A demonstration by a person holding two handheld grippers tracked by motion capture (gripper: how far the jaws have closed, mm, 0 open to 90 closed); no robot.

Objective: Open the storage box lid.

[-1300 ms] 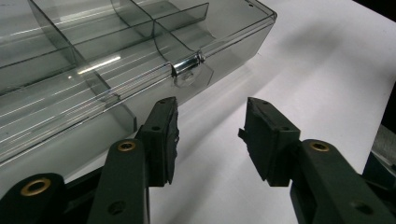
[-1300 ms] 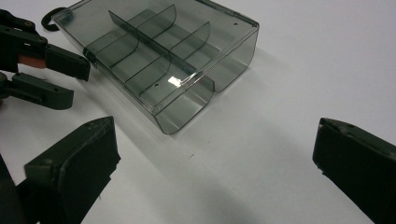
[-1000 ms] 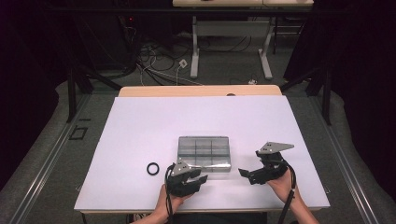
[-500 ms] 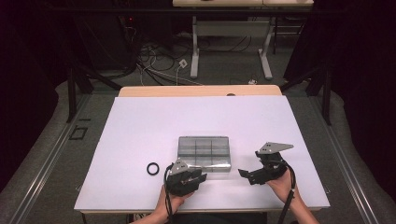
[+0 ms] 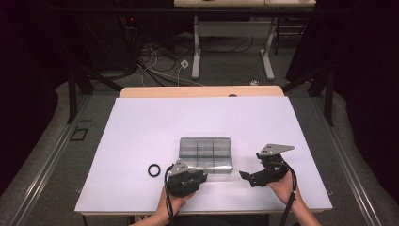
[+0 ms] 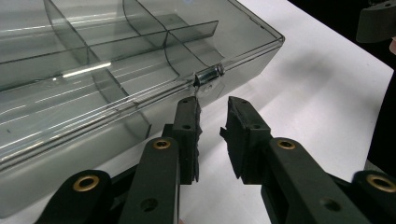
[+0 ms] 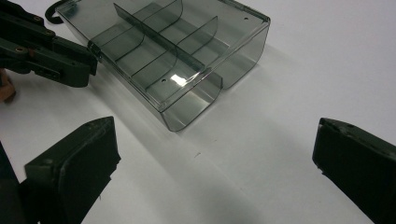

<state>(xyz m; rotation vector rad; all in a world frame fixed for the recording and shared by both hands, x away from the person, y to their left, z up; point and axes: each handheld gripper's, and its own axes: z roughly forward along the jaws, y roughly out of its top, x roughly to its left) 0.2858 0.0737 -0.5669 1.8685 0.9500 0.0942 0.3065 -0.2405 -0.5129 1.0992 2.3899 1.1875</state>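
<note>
A clear grey compartment box (image 5: 205, 153) with its lid down lies at the middle of the white table (image 5: 141, 122). My left gripper (image 5: 202, 174) sits at the box's near left edge. In the left gripper view its jaws (image 6: 212, 109) have just been closing and stand a narrow gap apart. Nothing is between them, and the box's small metal latch (image 6: 208, 74) lies just past their tips. My right gripper (image 5: 251, 165) hovers right of the box, open. In the right gripper view its jaws (image 7: 215, 140) stand wide apart over bare table, facing the box (image 7: 168, 56).
A black ring (image 5: 154, 170) lies on the table left of my left gripper. The other hand's gripper (image 7: 46, 51) shows at the box's far corner in the right gripper view. The table's front edge runs just behind both hands.
Both hands keep their places. The left gripper's jaws look a little closer together than before.
</note>
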